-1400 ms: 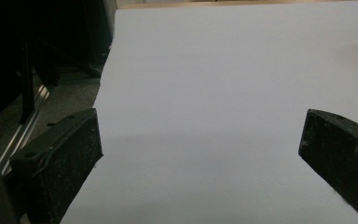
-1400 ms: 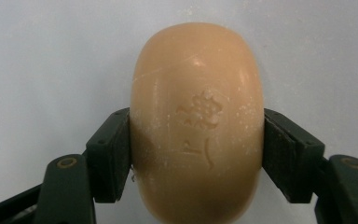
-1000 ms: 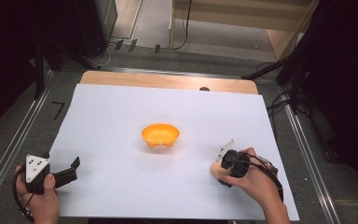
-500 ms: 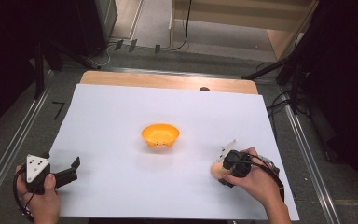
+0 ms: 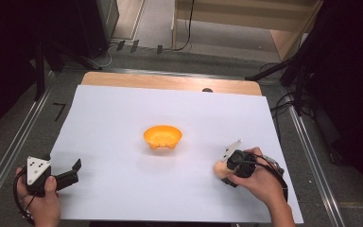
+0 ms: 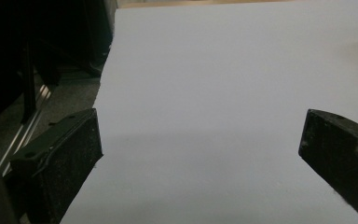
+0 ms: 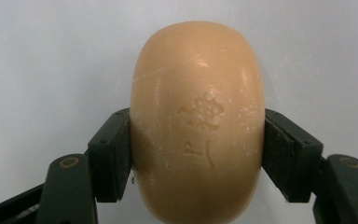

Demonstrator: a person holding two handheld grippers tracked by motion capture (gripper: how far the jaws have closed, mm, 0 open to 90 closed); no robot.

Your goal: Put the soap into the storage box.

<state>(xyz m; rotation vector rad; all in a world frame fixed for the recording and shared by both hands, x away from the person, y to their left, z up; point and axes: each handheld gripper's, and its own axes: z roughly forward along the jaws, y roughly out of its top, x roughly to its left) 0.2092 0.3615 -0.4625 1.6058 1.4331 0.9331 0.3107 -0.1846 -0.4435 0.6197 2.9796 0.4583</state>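
Clamping a tan oval soap bar (image 7: 197, 121) by its sides, the right claw (image 5: 223, 171) hovered low over the white sheet (image 5: 123, 118) on the desk, right of the orange bowl (image 5: 162, 136). At the sheet's near left corner the left claw (image 5: 73, 171) stood wide apart, gripping nothing.

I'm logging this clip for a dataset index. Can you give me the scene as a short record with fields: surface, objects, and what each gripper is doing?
surface: white sheet over a wooden table
held object: tan oval soap bar with an embossed mark
right gripper: shut on the soap bar, low at the sheet's right front
left gripper: open, nothing between its jaws, at the sheet's left front
other object: orange bowl, mid-sheet, apart from both grippers
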